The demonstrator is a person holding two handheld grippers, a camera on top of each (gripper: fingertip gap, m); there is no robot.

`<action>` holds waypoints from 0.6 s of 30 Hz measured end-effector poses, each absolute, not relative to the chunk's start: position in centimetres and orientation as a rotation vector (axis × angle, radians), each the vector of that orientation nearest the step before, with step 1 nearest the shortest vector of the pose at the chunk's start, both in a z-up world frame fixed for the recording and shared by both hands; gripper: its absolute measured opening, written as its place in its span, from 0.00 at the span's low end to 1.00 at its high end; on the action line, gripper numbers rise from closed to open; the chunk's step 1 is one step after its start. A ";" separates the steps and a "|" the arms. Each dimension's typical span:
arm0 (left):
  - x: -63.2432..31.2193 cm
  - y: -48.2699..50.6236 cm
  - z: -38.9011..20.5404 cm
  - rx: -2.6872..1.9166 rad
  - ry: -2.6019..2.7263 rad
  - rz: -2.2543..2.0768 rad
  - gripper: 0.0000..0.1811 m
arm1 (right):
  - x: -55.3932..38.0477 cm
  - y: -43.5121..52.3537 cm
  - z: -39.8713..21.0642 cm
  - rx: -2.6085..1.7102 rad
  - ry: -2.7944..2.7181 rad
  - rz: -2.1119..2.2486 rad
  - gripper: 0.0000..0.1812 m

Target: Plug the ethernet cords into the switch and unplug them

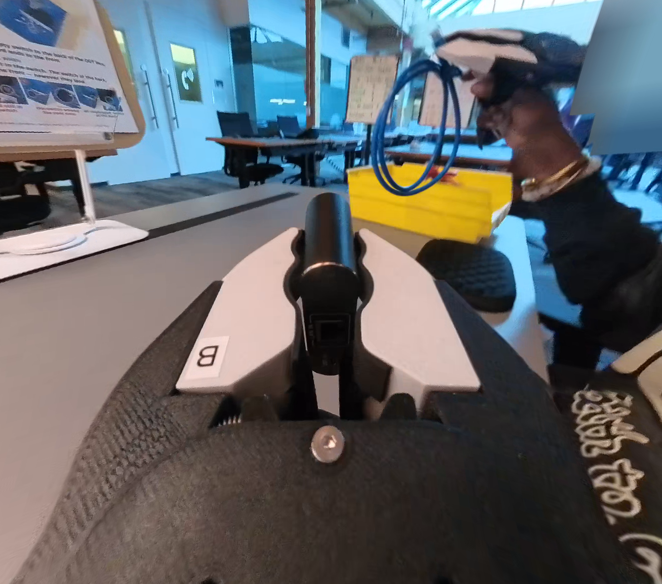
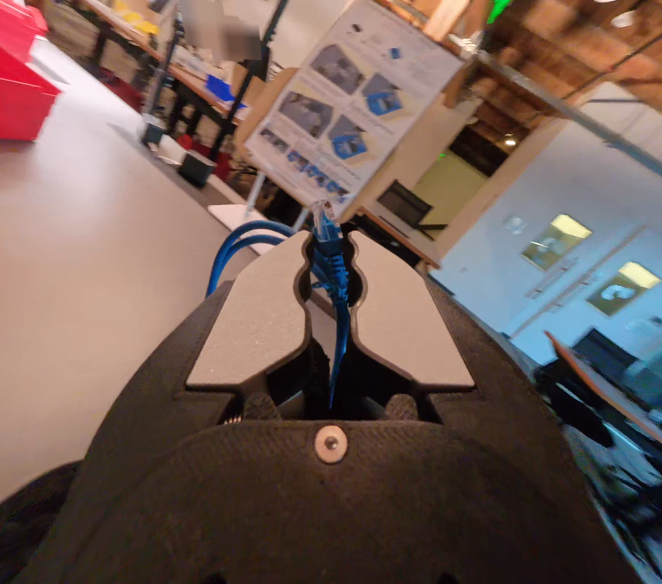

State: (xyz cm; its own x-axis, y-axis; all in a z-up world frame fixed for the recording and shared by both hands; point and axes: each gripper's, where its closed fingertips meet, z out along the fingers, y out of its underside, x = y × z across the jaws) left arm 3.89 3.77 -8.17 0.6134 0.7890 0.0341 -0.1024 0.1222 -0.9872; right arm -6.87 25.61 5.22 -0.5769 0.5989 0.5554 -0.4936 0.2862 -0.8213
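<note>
The left gripper point(image 1: 329, 237) is clamped on a black cylindrical device point(image 1: 329, 244) with a square port on its near face, the task's switch as far as can be judged, held just above the grey table point(image 1: 89, 334) between the two grey fingers point(image 1: 258, 308). Farther off to the right, the right gripper point(image 1: 452, 68) is raised in the air with a coiled blue ethernet cord point(image 1: 415, 133) hanging from it, above a yellow bin point(image 1: 422, 208) at the table's far edge; a person's hand point(image 1: 516, 122) holds that tool. Seen from the right wrist, the right gripper point(image 2: 327, 240) is closed on the cord's blue boot point(image 2: 331, 258), the clear plug point(image 2: 322, 210) jutting past the fingertips and the cord's loops point(image 2: 236, 244) bulging out to the left. An instruction sheet on a stand point(image 2: 353, 108) rises beyond, and red bins point(image 2: 21, 86) sit at far left.
</note>
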 end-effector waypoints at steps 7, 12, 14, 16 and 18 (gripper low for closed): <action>4.1 2.9 -7.1 -1.164 -0.691 0.631 0.14 | -7.0 39.0 7.8 -0.376 -1.484 1.162 0.09; 3.9 2.6 -7.1 -1.145 -0.711 0.627 0.14 | -9.3 44.4 4.4 -0.561 -1.609 1.183 0.09; 3.9 2.5 -7.1 -1.138 -0.715 0.614 0.14 | -10.4 45.6 2.3 -0.644 -1.699 1.215 0.09; 3.9 2.5 -7.1 -1.135 -0.715 0.611 0.14 | -11.2 46.3 0.3 -0.711 -1.783 1.250 0.09; 3.9 2.5 -7.0 -1.132 -0.713 0.608 0.14 | -12.0 46.6 -1.2 -0.719 -1.839 1.274 0.09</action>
State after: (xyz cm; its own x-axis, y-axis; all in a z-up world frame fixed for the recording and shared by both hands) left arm 3.92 2.52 -7.02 0.6342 0.7478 0.1964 -0.0755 0.3128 -0.9468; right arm -11.97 46.63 -1.23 -0.5431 0.7934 0.2747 0.0218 0.3404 -0.9400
